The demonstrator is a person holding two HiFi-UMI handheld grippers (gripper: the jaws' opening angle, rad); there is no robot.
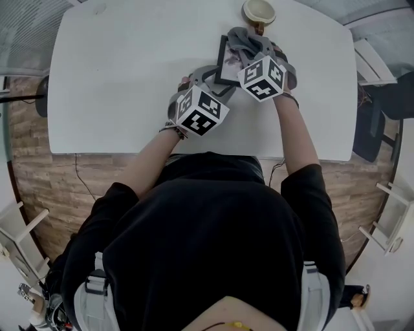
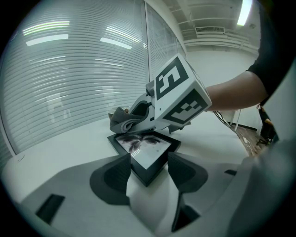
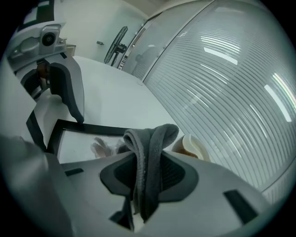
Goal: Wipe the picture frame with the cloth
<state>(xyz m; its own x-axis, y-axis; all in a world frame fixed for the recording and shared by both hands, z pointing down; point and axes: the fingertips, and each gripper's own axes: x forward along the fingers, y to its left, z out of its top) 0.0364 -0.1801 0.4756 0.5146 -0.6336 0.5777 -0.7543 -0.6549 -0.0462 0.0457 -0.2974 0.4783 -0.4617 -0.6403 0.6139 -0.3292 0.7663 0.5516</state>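
Note:
A black picture frame (image 1: 226, 63) with a pale flower print lies flat on the white table (image 1: 116, 77). My left gripper (image 2: 149, 160) has its jaws set wide around the frame's (image 2: 145, 149) near corner, and a pad rests against each edge. My right gripper (image 3: 148, 175) is shut on a folded grey cloth (image 3: 150, 143). It holds the cloth (image 1: 250, 41) down at the far end of the frame (image 3: 76, 141), over the print. The left gripper's fingers (image 3: 69, 88) show at the frame's corner in the right gripper view.
A cream cup (image 1: 259, 11) stands just beyond the frame near the table's far edge; it also shows right behind the cloth as the cup (image 3: 192, 146). A curved wall of window blinds (image 2: 69, 83) runs past the table.

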